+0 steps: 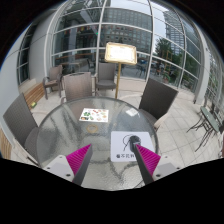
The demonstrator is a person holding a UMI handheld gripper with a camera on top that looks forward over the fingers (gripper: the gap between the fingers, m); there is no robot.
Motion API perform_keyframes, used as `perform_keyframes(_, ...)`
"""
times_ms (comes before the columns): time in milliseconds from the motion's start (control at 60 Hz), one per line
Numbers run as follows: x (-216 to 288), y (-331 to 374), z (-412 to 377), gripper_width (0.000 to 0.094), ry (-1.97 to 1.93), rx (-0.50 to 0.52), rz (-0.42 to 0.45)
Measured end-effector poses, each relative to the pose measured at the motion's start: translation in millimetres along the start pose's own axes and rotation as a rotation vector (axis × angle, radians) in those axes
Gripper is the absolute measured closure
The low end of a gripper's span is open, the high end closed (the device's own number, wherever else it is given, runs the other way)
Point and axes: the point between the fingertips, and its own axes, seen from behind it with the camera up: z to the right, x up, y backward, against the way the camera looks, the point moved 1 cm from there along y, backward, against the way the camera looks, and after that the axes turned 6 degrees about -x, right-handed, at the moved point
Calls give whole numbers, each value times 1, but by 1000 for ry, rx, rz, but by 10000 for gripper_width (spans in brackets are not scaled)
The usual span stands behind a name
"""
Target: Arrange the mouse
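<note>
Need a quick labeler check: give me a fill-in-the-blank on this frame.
1. The table top is round and made of ____.
2. The mouse lies on a ____ mat.
3. The gripper jaws are ____, holding nothing.
4. Around the table stand several ____.

Missing words: glass; white; open; chairs

Chairs (pixel 158 97) ring glass table (pixel 60 125); signboard (pixel 120 53) beyond.

A small dark mouse (pixel 131 140) lay flat on a white sheet (pixel 132 147) printed with dark marks, on the round glass worktop (pixel 60 125), just ahead of the pink-padded fingers (pixel 80 157) and slightly toward the right one.
</note>
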Motion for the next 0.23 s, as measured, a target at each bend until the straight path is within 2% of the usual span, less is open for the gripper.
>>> perform_keyframes(233,-7,15,-12,77,2,2,6)
